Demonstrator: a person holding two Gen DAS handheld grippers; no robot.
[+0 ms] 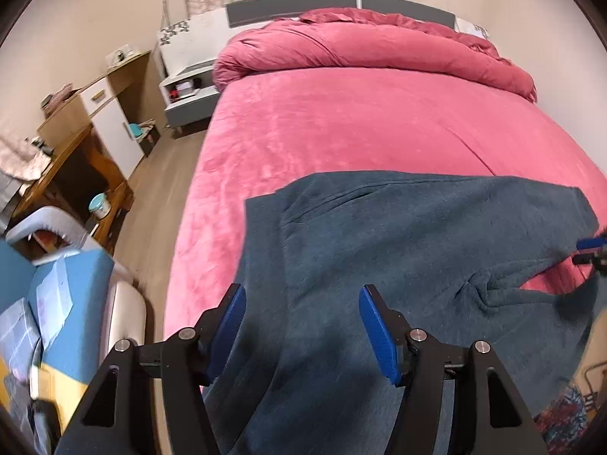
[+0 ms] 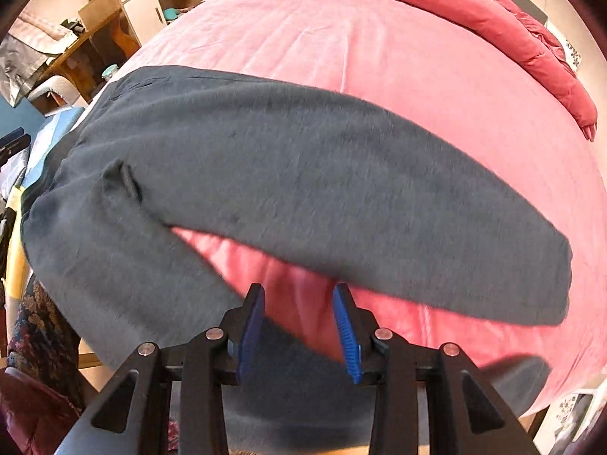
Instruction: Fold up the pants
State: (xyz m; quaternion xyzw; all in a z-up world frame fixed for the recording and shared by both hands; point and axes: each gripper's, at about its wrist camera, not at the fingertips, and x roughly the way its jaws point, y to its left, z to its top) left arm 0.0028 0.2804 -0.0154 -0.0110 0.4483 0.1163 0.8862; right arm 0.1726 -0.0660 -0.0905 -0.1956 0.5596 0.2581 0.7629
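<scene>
Dark blue-grey sweatpants lie spread on the near part of a pink bed. In the right wrist view one leg of the pants stretches across the sheet to the right, while the other leg drops over the bed's front edge. My left gripper hovers over the waist part, open, with nothing between its blue pads. My right gripper is open above the gap between the two legs and holds nothing. Its tips also show at the right edge of the left wrist view as the right gripper.
A rolled red duvet lies along the headboard. Left of the bed are a grey nightstand, a wooden desk with a white cabinet and a chair with blue items. A patterned cloth hangs below the bed's front edge.
</scene>
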